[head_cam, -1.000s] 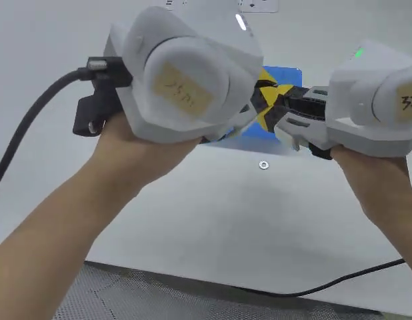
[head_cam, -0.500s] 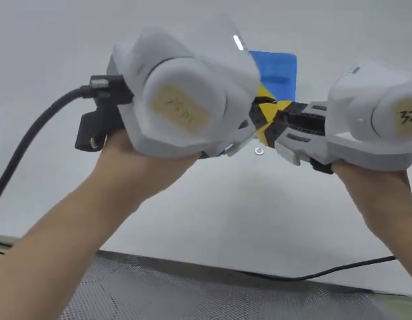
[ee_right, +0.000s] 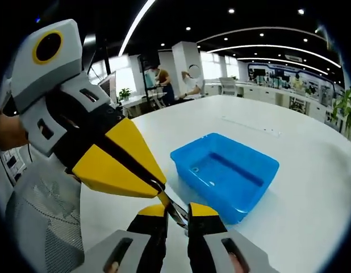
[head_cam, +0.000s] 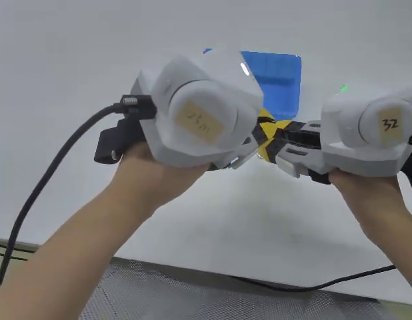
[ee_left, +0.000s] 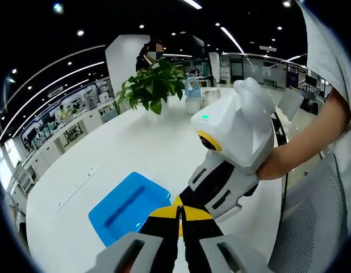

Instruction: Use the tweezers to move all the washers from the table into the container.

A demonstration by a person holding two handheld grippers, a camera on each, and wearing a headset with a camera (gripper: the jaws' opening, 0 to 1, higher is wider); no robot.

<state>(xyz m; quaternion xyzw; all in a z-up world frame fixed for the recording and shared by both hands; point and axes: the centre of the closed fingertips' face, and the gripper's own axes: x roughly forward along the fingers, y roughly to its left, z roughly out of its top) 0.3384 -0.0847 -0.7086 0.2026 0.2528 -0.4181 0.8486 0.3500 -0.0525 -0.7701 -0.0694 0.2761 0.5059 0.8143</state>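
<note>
We hold the left hand-held gripper (ee_left: pixel 179 215) and the right hand-held gripper (ee_right: pixel 178 213) nose to nose above the white table (head_cam: pixel 226 220). In the head view their yellow-and-black jaws meet between the two white bodies. In the right gripper view the left one's jaws are pressed together on the tweezers (ee_right: pixel 171 203). The thin metal legs run out of that tip and down into the narrow gap between the right one's yellow tips. We cannot tell whether the right jaws press on the metal or only flank it. The blue container (ee_right: pixel 226 170) sits on the table just beyond the meeting jaws, open side up. A small pale ring that looks like a washer (ee_right: pixel 193 169) lies on its floor near one corner. A black cable (head_cam: pixel 53 180) runs from the left body down toward the table's near edge, and a leafy plant (ee_left: pixel 153 85) stands well behind.
</note>
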